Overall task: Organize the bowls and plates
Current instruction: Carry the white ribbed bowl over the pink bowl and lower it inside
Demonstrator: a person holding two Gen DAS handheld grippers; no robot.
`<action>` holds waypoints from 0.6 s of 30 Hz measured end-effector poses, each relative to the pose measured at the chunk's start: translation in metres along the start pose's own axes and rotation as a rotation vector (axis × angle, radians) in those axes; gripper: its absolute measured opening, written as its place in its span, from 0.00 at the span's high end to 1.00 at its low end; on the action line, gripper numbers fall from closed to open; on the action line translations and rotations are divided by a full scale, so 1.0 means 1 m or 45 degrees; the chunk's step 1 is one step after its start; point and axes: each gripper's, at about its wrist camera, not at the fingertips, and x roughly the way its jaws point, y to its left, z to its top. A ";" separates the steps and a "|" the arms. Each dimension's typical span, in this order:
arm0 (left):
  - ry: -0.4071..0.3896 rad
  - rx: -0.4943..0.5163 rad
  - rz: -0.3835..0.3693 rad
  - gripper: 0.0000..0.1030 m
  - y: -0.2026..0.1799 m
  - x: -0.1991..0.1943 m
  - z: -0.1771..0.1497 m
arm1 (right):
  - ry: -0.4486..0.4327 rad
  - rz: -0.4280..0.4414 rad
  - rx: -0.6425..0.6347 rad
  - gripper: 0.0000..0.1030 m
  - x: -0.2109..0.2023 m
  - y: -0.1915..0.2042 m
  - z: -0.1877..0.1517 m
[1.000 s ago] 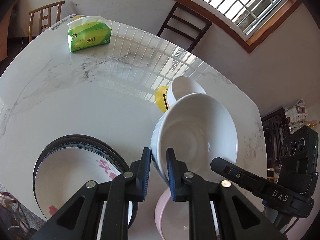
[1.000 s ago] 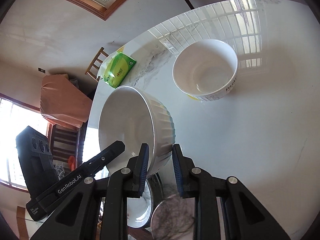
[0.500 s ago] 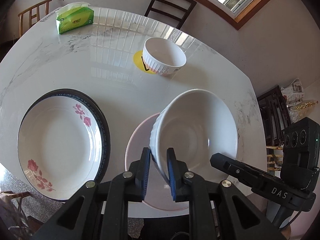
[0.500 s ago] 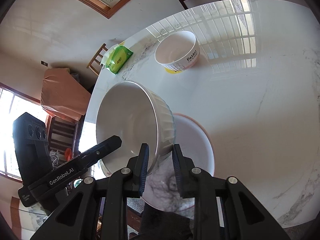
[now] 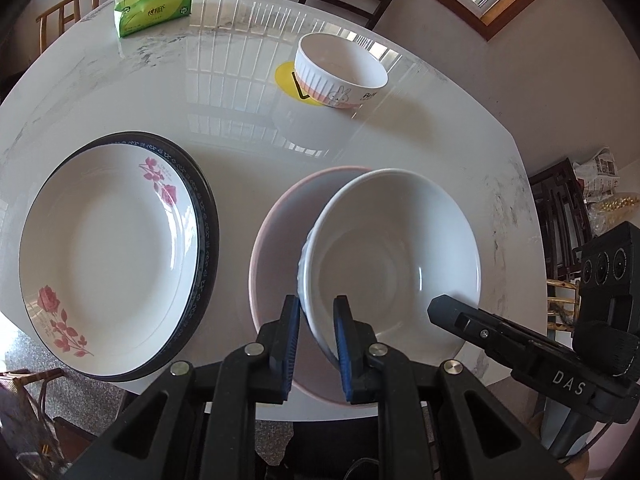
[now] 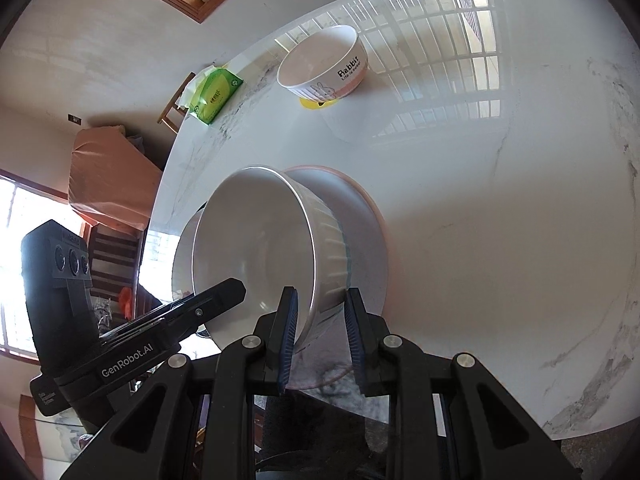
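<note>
My left gripper [image 5: 316,320] and my right gripper [image 6: 320,312] are each shut on the rim of one large white ribbed bowl [image 5: 392,256], also in the right wrist view [image 6: 264,248], on opposite sides. The bowl hangs tilted just above a pink plate [image 5: 276,240] at the table's near edge, also in the right wrist view [image 6: 364,240]. Whether they touch I cannot tell. A rose-patterned white plate [image 5: 108,260] lies stacked on a dark-rimmed plate [image 5: 208,236] to the left. A small rabbit-print bowl [image 5: 340,70] stands on a yellow coaster further back.
A green tissue pack [image 5: 152,10] lies at the far left of the white marble table [image 5: 240,120]. Chairs stand beyond the table's far edge. The table's near edge is just below the pink plate.
Both grippers have carried the large bowl back from beside the rabbit bowl toward the near edge and lowered it over the pink plate. The grips have not changed.
</note>
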 end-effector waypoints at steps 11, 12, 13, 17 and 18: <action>-0.045 0.056 0.051 0.83 -0.007 0.001 -0.008 | -0.012 -0.040 -0.030 0.77 0.004 0.002 0.000; -0.051 0.064 0.059 0.83 -0.008 0.001 -0.009 | -0.014 -0.045 -0.036 0.77 0.005 0.002 0.000; -0.058 0.072 0.068 0.83 -0.010 0.001 -0.010 | -0.016 -0.048 -0.039 0.77 0.005 0.002 0.000; -0.097 0.121 0.119 0.82 -0.015 0.000 -0.015 | -0.020 -0.052 -0.046 0.77 0.004 0.002 -0.001; -0.111 0.130 0.131 0.82 -0.016 0.000 -0.017 | -0.021 -0.052 -0.046 0.77 0.004 0.001 -0.001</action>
